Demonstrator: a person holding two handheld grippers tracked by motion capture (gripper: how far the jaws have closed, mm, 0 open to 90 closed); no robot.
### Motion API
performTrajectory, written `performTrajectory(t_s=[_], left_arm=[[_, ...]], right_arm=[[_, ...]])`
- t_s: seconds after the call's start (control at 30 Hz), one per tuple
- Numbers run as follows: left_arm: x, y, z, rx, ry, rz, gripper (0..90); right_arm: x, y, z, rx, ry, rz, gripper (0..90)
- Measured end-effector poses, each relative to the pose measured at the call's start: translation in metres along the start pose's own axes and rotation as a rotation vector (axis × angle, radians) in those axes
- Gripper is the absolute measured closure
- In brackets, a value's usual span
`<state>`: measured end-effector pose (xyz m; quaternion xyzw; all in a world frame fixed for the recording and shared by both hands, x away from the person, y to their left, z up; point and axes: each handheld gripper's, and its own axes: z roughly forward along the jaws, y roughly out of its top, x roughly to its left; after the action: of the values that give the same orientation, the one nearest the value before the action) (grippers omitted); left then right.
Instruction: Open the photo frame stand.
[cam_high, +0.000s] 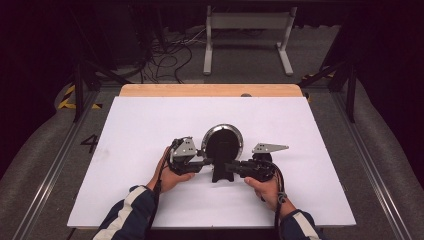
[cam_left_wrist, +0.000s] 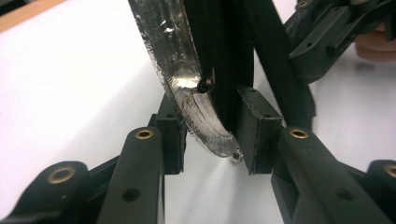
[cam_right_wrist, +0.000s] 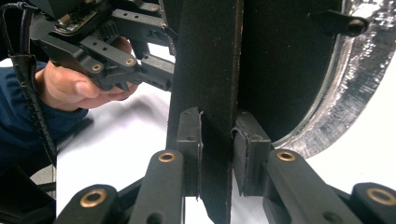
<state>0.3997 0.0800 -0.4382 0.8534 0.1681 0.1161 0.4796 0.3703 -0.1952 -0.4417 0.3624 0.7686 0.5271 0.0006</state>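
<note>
Currently both sets of fingers are engaged on the round silver-rimmed picture frame with a black back (cam_high: 222, 142), which stands upright on the white desk (cam_high: 150, 130), back towards the person.

State of the fingers: the left gripper (cam_left_wrist: 208, 140) has its two fingers on either side of the frame's lower edge. The right-hand pad (cam_left_wrist: 257, 126) sits against the black backing; the other pad sits just beside the silver rim, and I cannot tell whether it presses. Call it a narrow opening, closing round the rim, grip not confirmed. The right gripper (cam_right_wrist: 215, 149) has its fingers closed on the flat black easel strut (cam_right_wrist: 205, 93) that hangs from the frame's back; both pads touch it, a firm pinch.

Progress, as a judgement: the work appears to be setting the stand of the frame. Done: frame upright, strut caught, rim bracketed. Left: swing the strut to its angle, let the frame rest on it, release both. Roughly mid-way.

Materials: the rim (cam_left_wrist: 187, 88) is bright metal or metal-look, curved, with a scuffed, finely textured sheen. The backing is matt black, felt-like, with a small black turn clip (cam_left_wrist: 206, 83) near the fingers. The strut is a flat, stiff black board with a slightly grainy face. The desk surface is smooth, plain white, with a wooden strip (cam_high: 210, 90) at its far edge.
</note>
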Motion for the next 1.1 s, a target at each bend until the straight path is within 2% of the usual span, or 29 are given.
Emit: performTrajectory(t_s=[0.23,0.5,0.57,0.6,0.63,0.7,0.77,0.8,1.0,1.1], left_arm=[[0.0019,0.0001,-0.0011,-0.005,0.050,0.026,69.3],[0.0004,0.0010,-0.0003,0.000,0.096,0.052,69.4],[-0.0010,0.0013,-0.0002,0.006,0.125,0.061,69.5],[-0.0010,0.0013,-0.0002,0.006,0.125,0.061,69.9],[-0.0001,0.0008,-0.0003,0.013,0.148,0.066,70.6],[0.0005,0.0001,-0.0001,0.016,0.161,0.064,72.2],[0.0022,-0.0017,0.0000,0.015,0.164,0.062,72.6],[0.0014,-0.0010,-0.0002,0.024,0.171,0.074,72.2],[0.0007,-0.0009,0.0007,0.028,0.175,0.081,72.2],[-0.0009,-0.0009,0.0015,0.034,0.185,0.095,71.8]], right_arm=[[0.0043,0.0020,0.0011,0.003,-0.003,-0.019,75.2],[0.0051,0.0027,0.0005,0.002,0.002,-0.014,74.9],[0.0058,0.0026,0.0002,0.005,0.004,-0.021,74.7],[0.0058,0.0026,0.0002,0.005,0.004,-0.021,74.7],[0.0067,0.0024,0.0004,0.012,0.003,-0.020,74.7],[0.0077,0.0018,0.0016,0.025,0.003,-0.025,74.4],[0.0085,0.0012,0.0032,0.037,-0.011,-0.033,74.7],[0.0091,0.0007,0.0049,0.046,-0.015,-0.037,75.1],[0.0088,-0.0001,0.0048,0.049,-0.021,-0.044,75.2],[0.0105,-0.0013,0.0063,0.062,-0.036,-0.065,75.3]])
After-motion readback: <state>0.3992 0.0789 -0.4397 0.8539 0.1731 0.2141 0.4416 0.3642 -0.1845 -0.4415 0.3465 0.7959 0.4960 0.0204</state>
